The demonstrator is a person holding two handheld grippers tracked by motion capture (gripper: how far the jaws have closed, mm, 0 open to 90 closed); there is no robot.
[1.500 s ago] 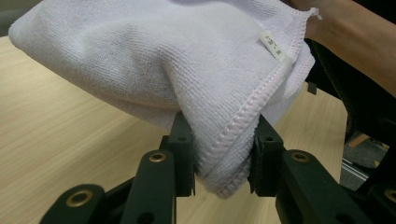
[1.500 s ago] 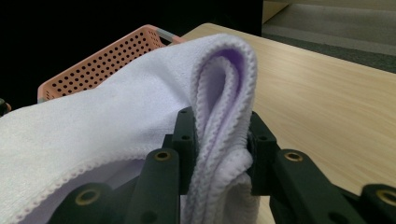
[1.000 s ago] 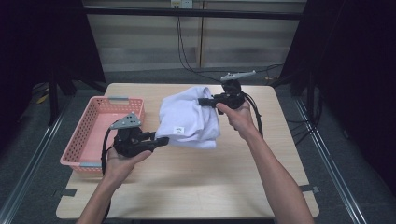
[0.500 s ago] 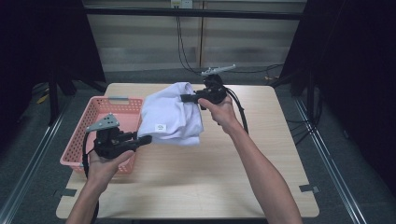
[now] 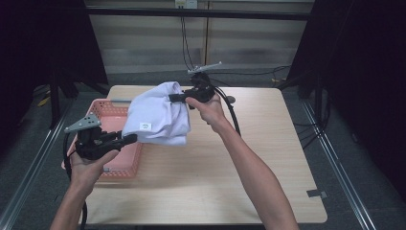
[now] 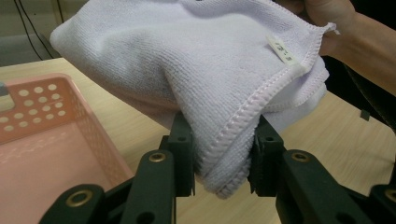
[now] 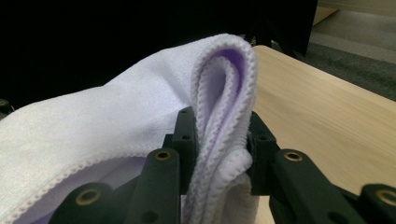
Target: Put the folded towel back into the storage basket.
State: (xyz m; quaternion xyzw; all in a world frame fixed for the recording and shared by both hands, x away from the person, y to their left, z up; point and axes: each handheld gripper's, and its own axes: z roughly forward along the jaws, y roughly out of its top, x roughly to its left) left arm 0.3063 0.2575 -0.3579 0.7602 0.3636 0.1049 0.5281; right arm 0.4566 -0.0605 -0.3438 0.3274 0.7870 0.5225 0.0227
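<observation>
A soft, pale purple folded cloth (image 5: pixel 155 117) hangs in the air between the two grippers, above the left part of the light wooden table (image 5: pixel 249 158). It does not lie on the table.

The left gripper (image 5: pixel 129 139) holds the cloth at its near, lower corner. In the left gripper view, the thick folded edge of the cloth (image 6: pixel 219 135) sits right between the two black jaws. The jaws squeeze it from both sides, and a little bit of the fold sticks out below them. The rest of the cloth spreads up and away from the jaws. A small white tag (image 6: pixel 281 48) is sewn on its stitched edge.

The right gripper (image 5: pixel 173 97) holds the cloth at the far, upper side. In the right gripper view, a looped fold of the cloth (image 7: pixel 224 116) stands up between the two black jaws. They press on it from both sides. The top of the loop pokes out above the jaws, and the rest of the cloth falls away to the left.

So both pairs of jaws are closed on the cloth, one at each end.

A pink plastic basket with little holes (image 5: pixel 103 109) sits on the left side of the table. The cloth's lower left part hangs over the basket's right side, and the left gripper is over the basket too.
</observation>
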